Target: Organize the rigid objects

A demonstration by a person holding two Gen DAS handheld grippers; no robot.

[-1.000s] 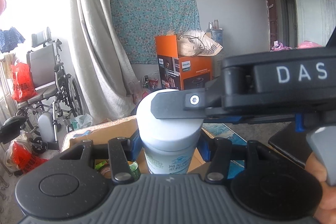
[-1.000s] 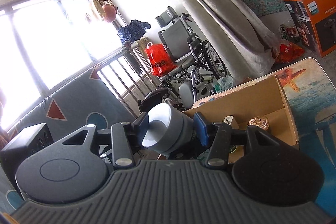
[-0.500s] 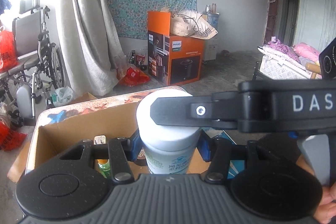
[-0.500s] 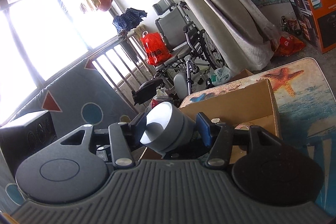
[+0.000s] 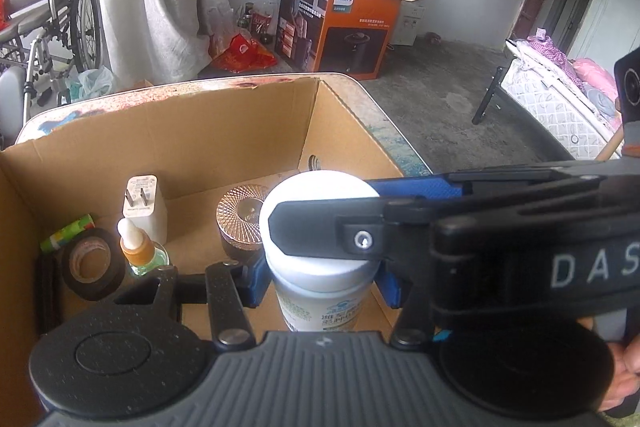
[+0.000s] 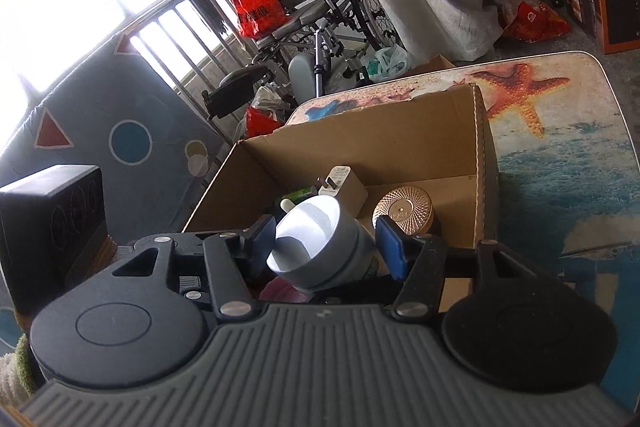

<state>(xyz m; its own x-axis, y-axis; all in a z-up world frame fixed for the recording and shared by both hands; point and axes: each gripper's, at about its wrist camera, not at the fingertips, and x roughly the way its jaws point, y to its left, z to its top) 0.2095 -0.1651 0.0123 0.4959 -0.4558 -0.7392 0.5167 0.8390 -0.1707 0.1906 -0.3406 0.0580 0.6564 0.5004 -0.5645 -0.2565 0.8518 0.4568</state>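
A white jar [image 5: 320, 303] with a white lid [image 5: 320, 189] stands upright between the blue pads of my left gripper [image 5: 322, 287], which is shut on its body. It hangs over an open cardboard box [image 5: 200, 147]. My right gripper [image 5: 320, 203] reaches in from the right, one finger on each side of the lid. In the right wrist view the lid [image 6: 308, 239] lies between the pads of my right gripper [image 6: 326, 245]. Its jaws are opening, and a small gap shows beside the right pad.
Inside the box lie a white plug adapter [image 5: 144, 207], a copper-lidded jar [image 5: 242, 219], a small dropper bottle [image 5: 138, 247], a black tape roll [image 5: 94, 263] and a green tube [image 5: 68, 231]. The box sits on a starfish-print table [image 6: 560, 147]. A black speaker [image 6: 52, 219] stands to its left.
Both grippers came down and forward with the jar, so the inside of the box now shows. The right gripper's pads have spread away from the lid.
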